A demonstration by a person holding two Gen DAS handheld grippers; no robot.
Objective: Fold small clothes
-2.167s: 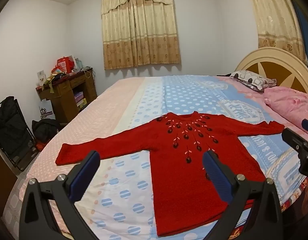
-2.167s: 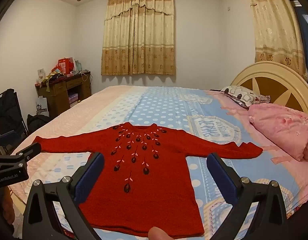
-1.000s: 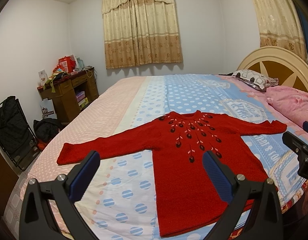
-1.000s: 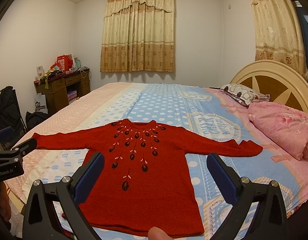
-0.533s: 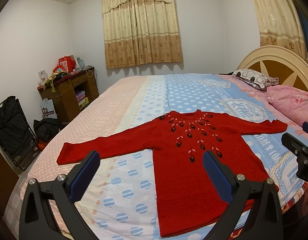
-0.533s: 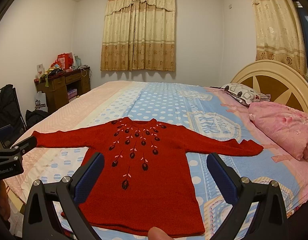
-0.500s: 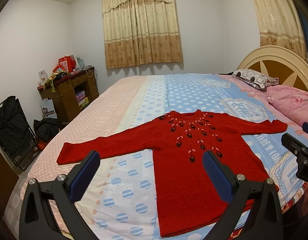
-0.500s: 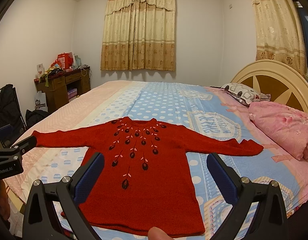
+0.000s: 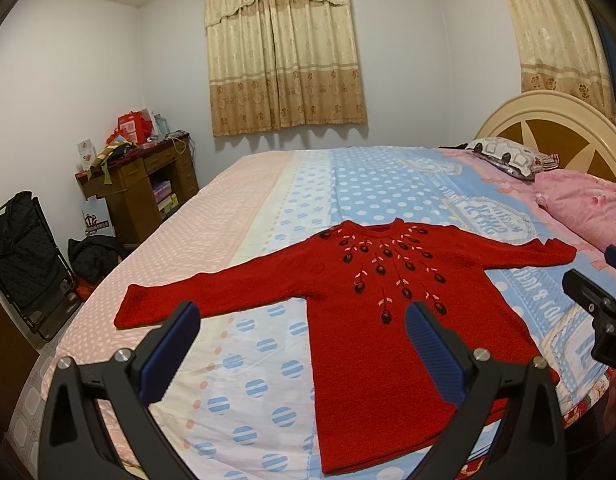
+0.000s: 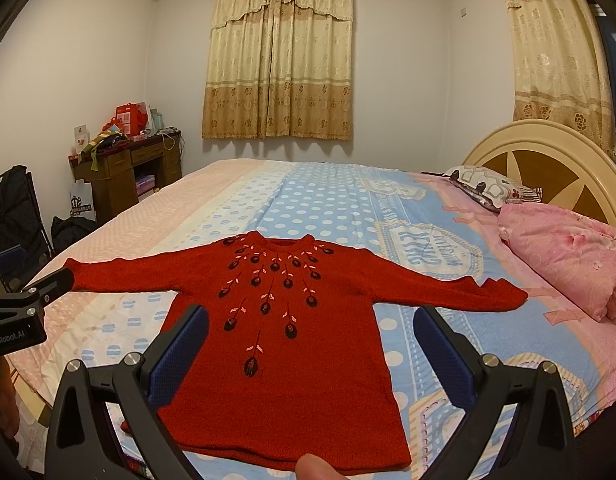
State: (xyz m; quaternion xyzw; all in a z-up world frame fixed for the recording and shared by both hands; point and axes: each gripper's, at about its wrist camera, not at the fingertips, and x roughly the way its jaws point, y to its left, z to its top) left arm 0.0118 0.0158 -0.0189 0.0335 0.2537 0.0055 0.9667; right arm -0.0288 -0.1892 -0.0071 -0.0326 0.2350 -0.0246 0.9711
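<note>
Fingertip [image 10: 314, 467] only in right view

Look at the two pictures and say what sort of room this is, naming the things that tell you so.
Most likely a home bedroom. A wide bed with a curved headboard and pillows fills it, a red sweater lies spread flat on the sheet, and drawn curtains cover the window.

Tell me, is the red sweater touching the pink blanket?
Apart. The right wrist view shows blue sheet between the red sweater's sleeve end and the pink blanket.

Red sweater [image 10: 292, 344] lies flat on bed [image 10: 332, 200], jaws apart above.
</note>
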